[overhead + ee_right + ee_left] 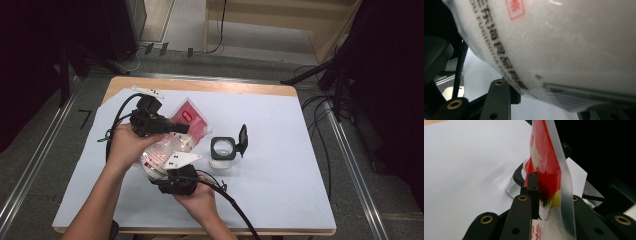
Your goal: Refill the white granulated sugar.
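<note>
- The desk [280,150] under its pale sheet is the widest thing here; my pouch [175,137] hangs above its left-middle, tilted, red printed top up and toward the far side, pale grainy fill bulging low — near the small clear jar [222,156] but apart from it.
- The pouch, as I judge it, is soft and heavy at the bottom; if my two grips pull unevenly, the fill could slump to one end and drag the thin top strip out from between the jaws; a tear at the seal would spill grains over the sheet.
- My left hand-held gripper [549,202] is clenched on the pouch's upper edge, jaws nearly together on the red film and clear seal strip; that hold is narrow — slippery plastic could slide free.
- My right hand-held gripper [177,180] cradles the pouch's rounded lower part, the jaws pressing its bulge; too hard a squeeze might burst it.
- The jar, its hinged black lid [243,139] standing open, is smallest; a swinging pouch could knock it over.
</note>
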{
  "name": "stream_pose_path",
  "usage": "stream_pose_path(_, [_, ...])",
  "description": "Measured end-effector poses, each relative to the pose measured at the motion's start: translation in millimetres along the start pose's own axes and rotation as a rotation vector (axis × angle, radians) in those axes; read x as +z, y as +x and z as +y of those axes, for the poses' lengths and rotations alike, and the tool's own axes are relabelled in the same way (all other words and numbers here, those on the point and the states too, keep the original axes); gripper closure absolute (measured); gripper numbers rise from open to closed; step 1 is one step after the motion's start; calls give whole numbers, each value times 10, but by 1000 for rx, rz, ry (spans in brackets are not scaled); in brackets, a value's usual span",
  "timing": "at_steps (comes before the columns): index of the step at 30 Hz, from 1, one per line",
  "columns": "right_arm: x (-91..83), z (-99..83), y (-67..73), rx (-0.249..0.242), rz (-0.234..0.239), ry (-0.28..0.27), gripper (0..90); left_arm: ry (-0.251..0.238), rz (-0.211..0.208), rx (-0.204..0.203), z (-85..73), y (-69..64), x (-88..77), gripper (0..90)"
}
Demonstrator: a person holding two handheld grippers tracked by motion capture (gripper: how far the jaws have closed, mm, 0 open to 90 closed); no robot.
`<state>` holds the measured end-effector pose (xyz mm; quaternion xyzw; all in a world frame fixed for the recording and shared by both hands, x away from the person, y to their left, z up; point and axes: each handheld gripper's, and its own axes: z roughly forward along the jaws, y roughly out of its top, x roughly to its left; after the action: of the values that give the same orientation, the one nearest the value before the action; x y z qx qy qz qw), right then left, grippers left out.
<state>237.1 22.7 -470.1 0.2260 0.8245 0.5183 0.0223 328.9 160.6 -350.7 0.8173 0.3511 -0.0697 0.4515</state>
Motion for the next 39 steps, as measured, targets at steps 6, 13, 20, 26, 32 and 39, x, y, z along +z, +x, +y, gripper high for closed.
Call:
stream_pose_path(6, [12, -6, 64, 15, -36, -17, 539, 22, -29, 4, 20, -51, 26, 864])
stream_pose_path(13, [5, -20, 50, 90, -72, -31, 596, 19, -35, -11, 53, -152, 85, 773])
stream_pose_path(20, [-56, -49, -24, 188, -54, -81, 605, 39, -24, 12, 72, -186, 69, 749])
stream_pose_path(26, [-86, -56, -54, 199, -58, -89, 607, 69, -13, 11, 60, -207, 154, 846])
stream_pose_path(32, [-73, -57, 2, 145, -89, -70, 609, 75, 1, 29, 56, -214, 179, 868])
stream_pose_path(39, [-70, -41, 28, 129, -112, -71, 585, 72, -16, 25, 63, -218, 172, 874])
